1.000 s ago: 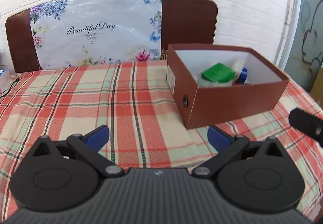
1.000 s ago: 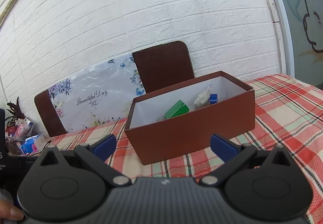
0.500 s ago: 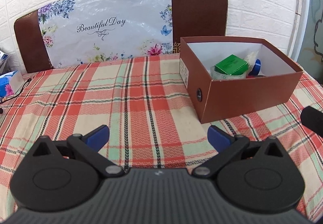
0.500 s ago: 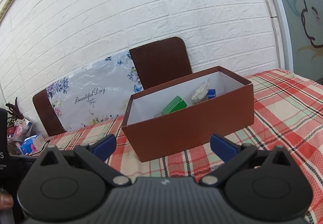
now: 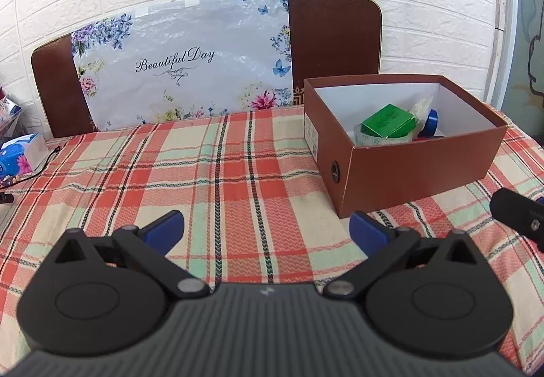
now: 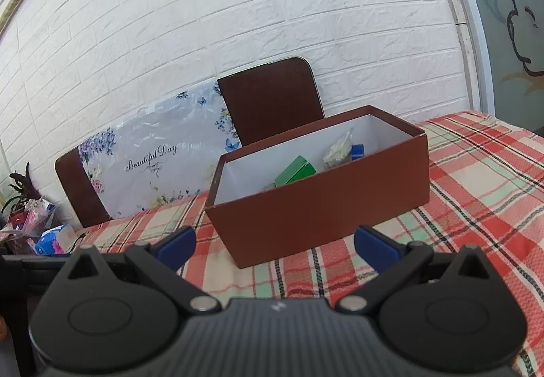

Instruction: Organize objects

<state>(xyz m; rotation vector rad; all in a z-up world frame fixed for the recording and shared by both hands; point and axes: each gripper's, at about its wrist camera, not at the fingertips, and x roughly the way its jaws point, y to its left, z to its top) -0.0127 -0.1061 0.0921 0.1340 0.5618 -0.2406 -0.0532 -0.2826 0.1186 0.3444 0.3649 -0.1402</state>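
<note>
**Both tools backed off, box filled, bench cloth bare**

Over the last second the left view has pulled back and risen: the brown box sits farther off and lower in frame than it did, and more of the plaid cloth shows in front of it. The right view has drifted only a little, with the box sliding slightly away.

The left tool [image 5: 265,227] is spread wide with nothing between its blue pads, hovering over bare plaid. The right tool [image 6: 274,245] is likewise spread and empty, aimed at the long side of the brown box [image 6: 319,203]; its dark body also pokes into the right edge of the left view.

Beyond the tools, the brown box [image 5: 418,169] stands open on the bench [image 5: 210,173], toward the right side. Inside it lie a green box [image 5: 387,120] resting on a roll of tape [image 5: 380,140], a small clear bag [image 5: 421,106] of pale bits, and a blue round piece [image 5: 432,120] against the far wall.

Judging from this, the gathering looks done or nearly so: no loose item shows on the cloth in either view. A tissue pack [image 5: 18,156] and a cable sit at the far left edge, and whether they belong to the job I cannot tell. A floral placemat [image 5: 183,64] leans against the chair backs behind.
</note>
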